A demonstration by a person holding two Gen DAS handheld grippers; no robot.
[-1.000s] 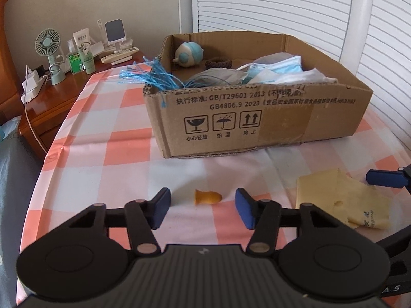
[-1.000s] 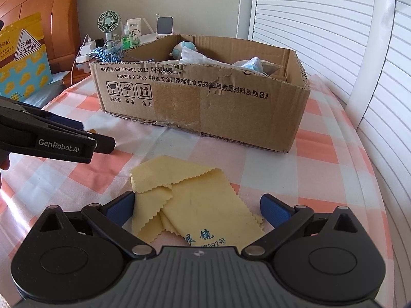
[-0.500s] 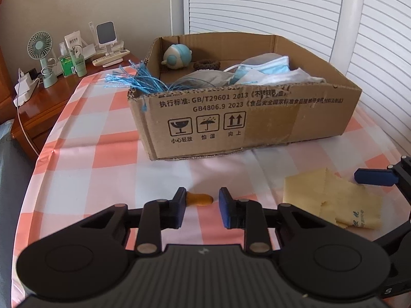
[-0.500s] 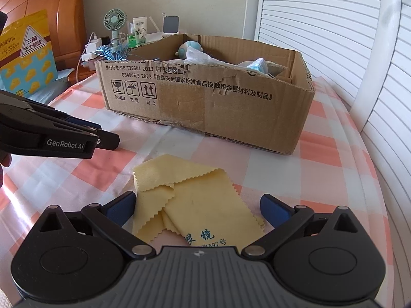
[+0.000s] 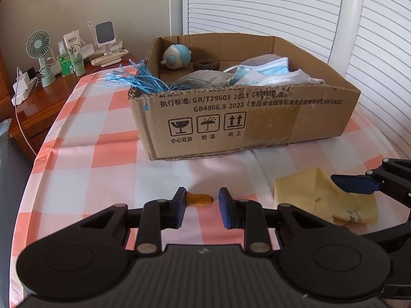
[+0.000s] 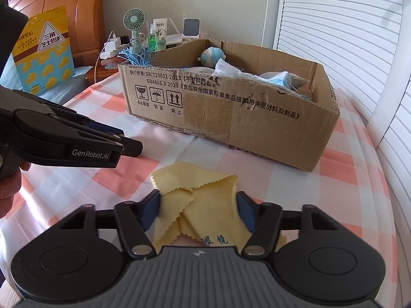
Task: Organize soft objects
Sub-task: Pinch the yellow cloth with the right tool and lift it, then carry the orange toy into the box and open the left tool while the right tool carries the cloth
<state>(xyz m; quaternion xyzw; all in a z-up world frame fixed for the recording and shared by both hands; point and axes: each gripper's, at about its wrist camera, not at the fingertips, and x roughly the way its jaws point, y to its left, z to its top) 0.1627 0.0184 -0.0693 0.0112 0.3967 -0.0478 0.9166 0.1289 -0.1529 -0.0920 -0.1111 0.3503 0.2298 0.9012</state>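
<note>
A small orange rubber piece (image 5: pixel 199 198) lies on the checked tablecloth, between the fingertips of my left gripper (image 5: pixel 201 201). The left pad touches it; a gap remains on the right side. A crumpled yellow cloth (image 6: pixel 203 200) lies between the pads of my right gripper (image 6: pixel 197 206), which press its two sides. It also shows in the left wrist view (image 5: pixel 318 195). Beyond stands an open cardboard box (image 5: pixel 246 118) holding face masks (image 5: pixel 264 70), a round blue toy (image 5: pixel 177 56), a brown hair tie (image 5: pixel 205 64) and blue strings (image 5: pixel 138 79).
A wooden nightstand (image 5: pixel 46 102) at the far left carries a small fan (image 5: pixel 38 46), bottles and a charger. A yellow snack bag (image 6: pixel 42 51) leans at the headboard. White shutters (image 5: pixel 282 7) stand behind the box. The table edge curves on the right.
My right gripper has closed in from wide open onto the yellow cloth. My left gripper narrowed around the orange piece a second ago and has held about the same gap since.
</note>
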